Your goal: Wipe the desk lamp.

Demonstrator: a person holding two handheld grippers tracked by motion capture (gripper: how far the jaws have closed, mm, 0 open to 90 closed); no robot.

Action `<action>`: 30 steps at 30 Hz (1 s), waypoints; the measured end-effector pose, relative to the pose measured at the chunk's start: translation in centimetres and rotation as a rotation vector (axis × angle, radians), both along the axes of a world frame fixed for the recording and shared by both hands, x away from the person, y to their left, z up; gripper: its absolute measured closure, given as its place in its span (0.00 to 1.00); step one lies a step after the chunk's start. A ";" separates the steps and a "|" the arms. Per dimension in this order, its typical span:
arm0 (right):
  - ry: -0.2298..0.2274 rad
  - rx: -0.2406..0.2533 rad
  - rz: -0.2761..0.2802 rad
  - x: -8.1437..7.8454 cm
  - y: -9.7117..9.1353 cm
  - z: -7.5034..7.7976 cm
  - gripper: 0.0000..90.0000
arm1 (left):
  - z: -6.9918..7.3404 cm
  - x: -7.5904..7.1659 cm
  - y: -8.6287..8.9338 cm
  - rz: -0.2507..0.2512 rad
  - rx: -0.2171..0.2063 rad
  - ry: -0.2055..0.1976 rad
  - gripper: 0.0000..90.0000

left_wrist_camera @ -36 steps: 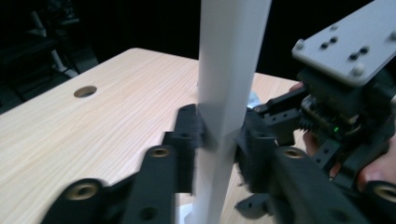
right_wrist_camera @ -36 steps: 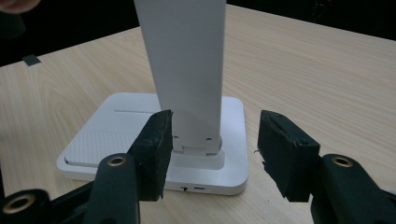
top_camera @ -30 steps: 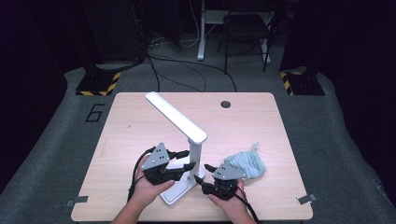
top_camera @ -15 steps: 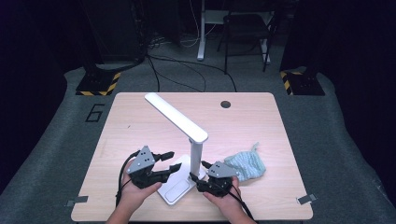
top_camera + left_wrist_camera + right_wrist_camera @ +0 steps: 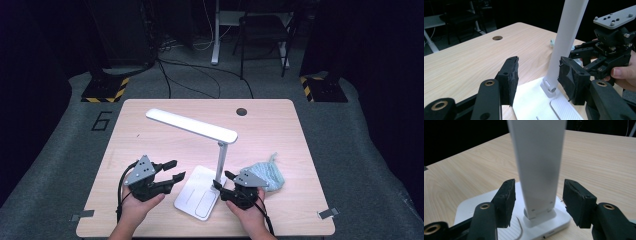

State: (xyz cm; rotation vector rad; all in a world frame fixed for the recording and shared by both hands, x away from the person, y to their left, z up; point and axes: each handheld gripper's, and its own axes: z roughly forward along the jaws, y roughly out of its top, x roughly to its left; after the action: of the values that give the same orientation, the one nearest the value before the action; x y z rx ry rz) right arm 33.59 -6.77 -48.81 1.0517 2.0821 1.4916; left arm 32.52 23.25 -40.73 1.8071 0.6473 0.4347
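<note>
A white desk lamp (image 5: 192, 125) stands on the wooden table (image 5: 150, 145), its flat base (image 5: 197, 195) near the front edge. My right gripper (image 5: 221, 180) sits at the foot of the lamp's stem (image 5: 537, 157). Its jaws flank the stem with a gap on each side; they have just been closing and stand open. My left gripper (image 5: 177, 169) hovers just left of the base, pointing toward the stem (image 5: 564, 42). Its jaws have opened a little and hold nothing. The left gripper view also catches the right gripper (image 5: 609, 50) beyond the stem.
A crumpled light-blue cloth (image 5: 267, 175) lies right of the lamp, beside my right hand. A round cable hole (image 5: 241, 111) sits near the table's far edge. Chairs and cables stand on the dark floor beyond.
My left gripper has drawn back to the left, off the lamp's base and away from the stem. The right gripper has stayed at the stem's foot.
</note>
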 end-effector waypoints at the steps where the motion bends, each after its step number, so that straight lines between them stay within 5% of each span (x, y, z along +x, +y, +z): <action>1: -0.040 -0.011 -0.003 0.0 0.6 -0.1 0.48 | 0.0 0.0 0.1 -0.005 0.013 0.002 0.55; 14: -0.039 -0.022 0.007 1.0 1.6 0.1 0.59 | -0.5 -0.8 0.3 0.014 0.046 0.007 0.55; 19: -0.082 -0.052 -0.009 0.9 1.0 0.0 0.51 | -0.5 -0.8 0.4 0.008 0.048 0.006 0.55; 22: -0.071 -0.047 -0.016 0.9 0.4 0.0 0.50 | -0.5 -0.7 0.2 0.005 0.050 0.006 0.55; 30: -0.068 -0.040 -0.050 0.3 -1.2 0.1 0.61 | -0.6 0.1 -0.8 -0.033 0.047 0.013 0.54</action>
State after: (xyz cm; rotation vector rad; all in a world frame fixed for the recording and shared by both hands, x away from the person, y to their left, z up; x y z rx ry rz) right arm 33.90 -7.99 -48.70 1.0163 2.0164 1.4357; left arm 32.66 22.44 -41.32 1.8637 0.6196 0.4191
